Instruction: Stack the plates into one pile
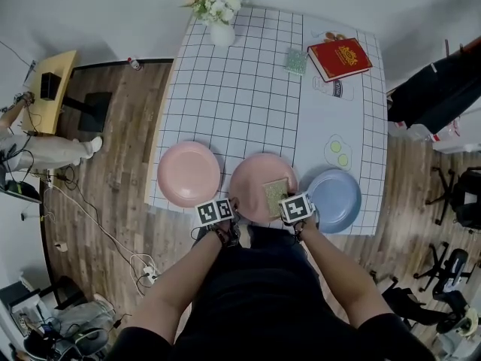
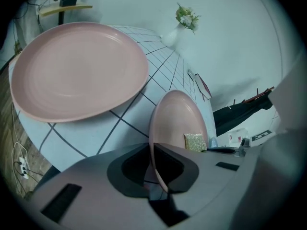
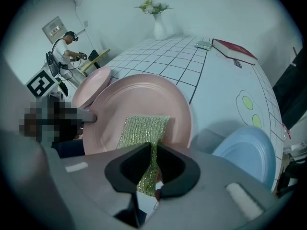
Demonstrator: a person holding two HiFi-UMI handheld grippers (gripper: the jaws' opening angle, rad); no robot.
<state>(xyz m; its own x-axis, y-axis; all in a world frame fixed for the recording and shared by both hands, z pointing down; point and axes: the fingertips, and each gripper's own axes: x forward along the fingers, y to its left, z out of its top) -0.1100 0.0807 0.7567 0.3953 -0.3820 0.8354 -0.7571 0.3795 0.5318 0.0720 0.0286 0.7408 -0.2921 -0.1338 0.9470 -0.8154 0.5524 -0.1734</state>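
Soft, even light is seen throughout; faint shadows are cast beside the plates point(image 1: 189, 173). Edges are bent and corners darkened in both gripper views.

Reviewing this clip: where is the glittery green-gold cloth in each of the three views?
Head view: glittery cloth on the middle pink plate, bottom centre.
Left gripper view: right of centre, low, on that plate's far side.
Right gripper view: centre, pinched by the right gripper.
Shared landmark: the flower vase.

Pink plate point(image 1: 189, 174) left, second pink plate point(image 1: 252, 179) middle, blue plate point(image 1: 334, 199) right, side by side, unstacked
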